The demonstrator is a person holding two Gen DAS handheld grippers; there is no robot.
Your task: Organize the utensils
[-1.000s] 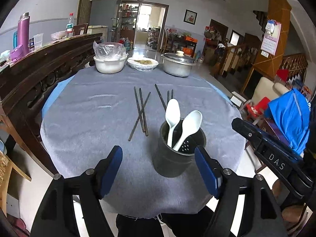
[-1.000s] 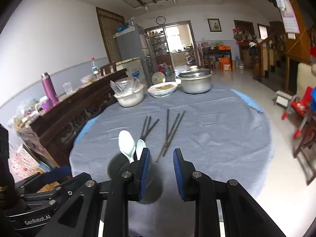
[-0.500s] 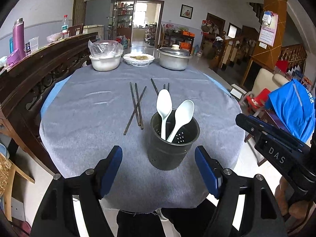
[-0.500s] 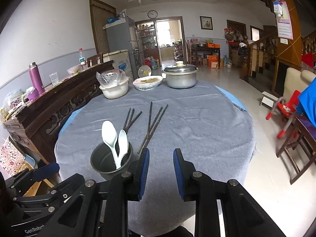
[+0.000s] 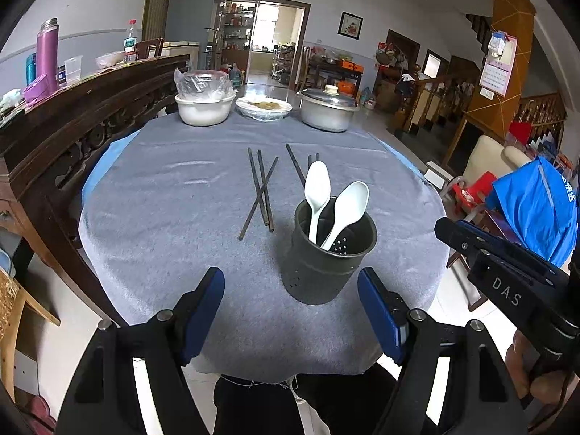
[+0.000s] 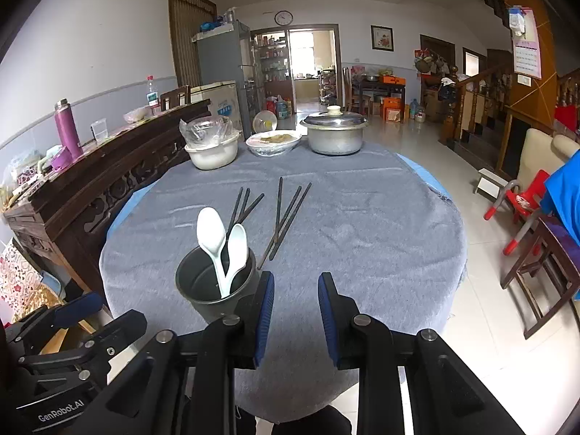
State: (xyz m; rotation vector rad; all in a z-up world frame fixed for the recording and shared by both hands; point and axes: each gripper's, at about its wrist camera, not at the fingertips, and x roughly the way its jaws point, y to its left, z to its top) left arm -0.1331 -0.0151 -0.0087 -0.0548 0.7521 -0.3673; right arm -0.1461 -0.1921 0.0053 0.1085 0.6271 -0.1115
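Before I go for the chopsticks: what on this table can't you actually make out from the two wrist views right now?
- Right group of chopsticks: in the left wrist view the white spoons and the holder cover their near ends; count unclear there.
- Left group of chopsticks: in the right wrist view the spoons hide their near ends.
- Holder's floor: its wall hides it in both views.
- Steel pot: lid hides its contents.
- Table's near edge: behind each gripper's fingers.

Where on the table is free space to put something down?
The grey cloth is bare right of the chopsticks, and left of them. It is crowded at the far edge by the metal pot, and around the utensil holder.
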